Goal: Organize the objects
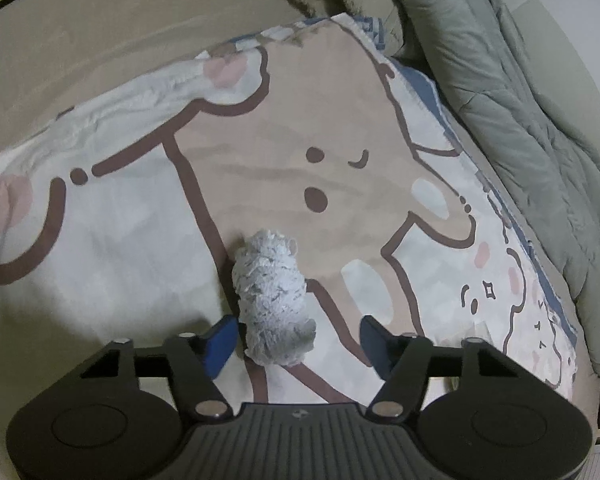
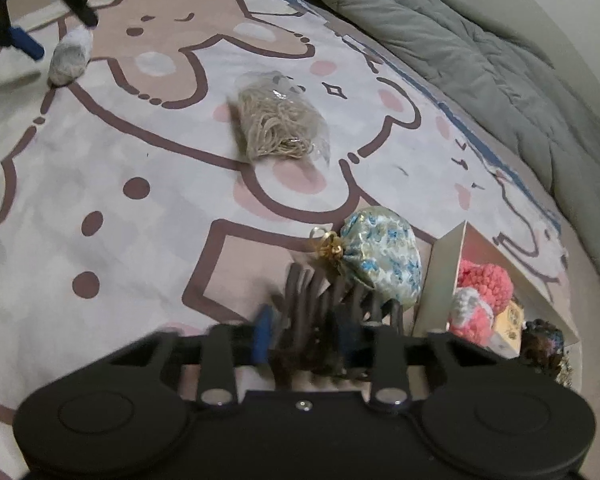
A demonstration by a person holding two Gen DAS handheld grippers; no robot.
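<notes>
Lying lengthwise between the left gripper (image 1: 296,344)'s parted jaws, the fluffy grey roll (image 1: 272,300) points away, while the right gripper (image 2: 306,332) clamps a dark claw clip (image 2: 320,312).

Both views are dimly and evenly lit, with muted, slightly greenish colour and no glare. Soft shadows are cast on the printed bedspread (image 1: 100,280) beneath the left gripper (image 1: 298,344). Strong fisheye bending and dark corners are seen at the edges. Fine grain is visible throughout. Motion blur is shown on the dark comb-like object (image 2: 320,320) between the right gripper (image 2: 306,336) fingers.
</notes>
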